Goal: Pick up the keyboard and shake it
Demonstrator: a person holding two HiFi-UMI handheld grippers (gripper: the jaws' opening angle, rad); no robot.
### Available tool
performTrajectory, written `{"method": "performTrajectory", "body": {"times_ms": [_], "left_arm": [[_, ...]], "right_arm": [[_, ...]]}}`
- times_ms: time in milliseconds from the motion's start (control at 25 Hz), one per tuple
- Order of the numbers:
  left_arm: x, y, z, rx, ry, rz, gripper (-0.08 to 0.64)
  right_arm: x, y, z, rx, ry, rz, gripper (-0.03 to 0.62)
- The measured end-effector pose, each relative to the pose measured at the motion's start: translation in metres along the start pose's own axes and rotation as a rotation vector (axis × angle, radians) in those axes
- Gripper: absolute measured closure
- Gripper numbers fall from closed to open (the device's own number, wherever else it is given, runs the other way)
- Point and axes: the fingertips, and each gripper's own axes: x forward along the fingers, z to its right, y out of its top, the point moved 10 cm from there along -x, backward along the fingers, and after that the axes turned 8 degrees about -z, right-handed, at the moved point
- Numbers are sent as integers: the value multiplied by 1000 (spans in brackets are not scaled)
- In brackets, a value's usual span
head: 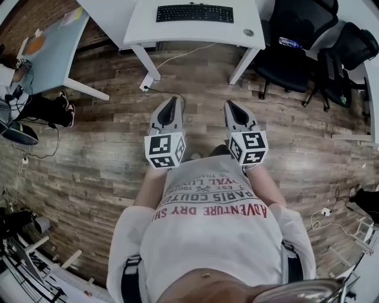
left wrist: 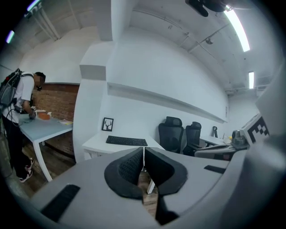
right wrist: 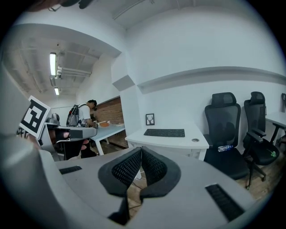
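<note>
A black keyboard (head: 194, 13) lies flat on a white desk (head: 148, 31) at the top of the head view. It also shows in the left gripper view as the keyboard (left wrist: 126, 141) and in the right gripper view as the keyboard (right wrist: 164, 132), well ahead of both tools. My left gripper (head: 172, 102) and right gripper (head: 228, 105) hang side by side over the wooden floor, a good stride short of the desk. Both are shut, pads together, with nothing between them: the left gripper (left wrist: 143, 152) and the right gripper (right wrist: 141, 152).
Two black office chairs (head: 296, 41) stand right of the desk, a water bottle (head: 291, 42) on one seat. A pale blue table (head: 50, 50) with a person (left wrist: 20, 120) beside it is at the left. A framed picture (left wrist: 107, 124) stands on the desk. Cables run across the floor.
</note>
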Motion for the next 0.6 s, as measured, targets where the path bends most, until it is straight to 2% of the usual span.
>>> {"method": "performTrajectory", "body": {"times_ms": [240,440,600], "left_arm": [[41,9,-23,-16,18,-26,531],[90,26,-40,-6,85,-25,531],[143,53,-44,-14,135,-25,529]], "right_arm": [[50,16,20,-5,-3,-6,568],[107,38,54,-24,51,10,568],[155,72,99,-35,104,14,568]]}}
